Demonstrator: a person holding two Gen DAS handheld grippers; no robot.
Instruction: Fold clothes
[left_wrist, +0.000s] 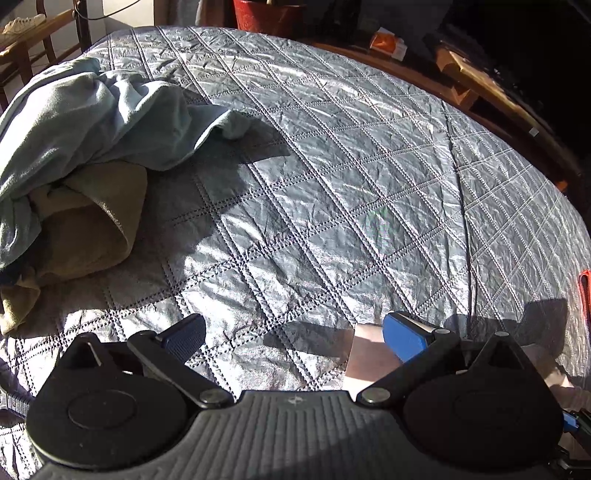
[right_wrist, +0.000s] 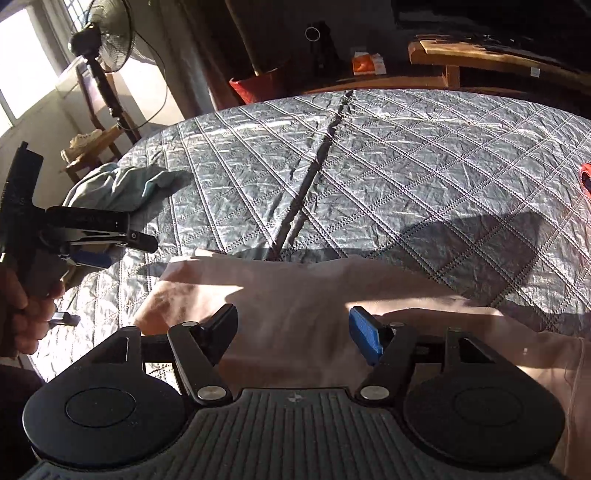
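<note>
Progress on folding: one pale pink cloth garment (right_wrist: 295, 295) is lying flattened at the near edge of the grey quilted bedspread (right_wrist: 406, 166), appearing folded at least partly, with a straight far edge; whether more folds are due cannot be told. Remaining stock: a crumpled light blue-green garment (left_wrist: 92, 122) is sitting heaped over a bunched tan-yellow towel-like cloth (left_wrist: 85, 229) at the left side of the bed, both unfolded, well apart from the pink piece. Judged state: early to midway, with at least two pieces waiting.

Orientation: the pink garment's long axis is running left to right across the near edge, its left corner reaching toward the heap and its right end passing out of view under the right gripper's body.

Right gripper (right_wrist: 293, 334): jaws are standing wide apart over the pink cloth, pads not pressing on it, nothing held.

Left gripper (left_wrist: 295, 332): jaws are likewise standing wide, hovering above bare bedspread just left of the pink garment's corner, gripping nothing; in the right wrist view it is showing at the left, carried in a person's hand (right_wrist: 22, 317).

Periphery: a red pot (right_wrist: 255, 86) and a dark standing fan (right_wrist: 107, 37) are standing beyond the far side of the bed.
</note>
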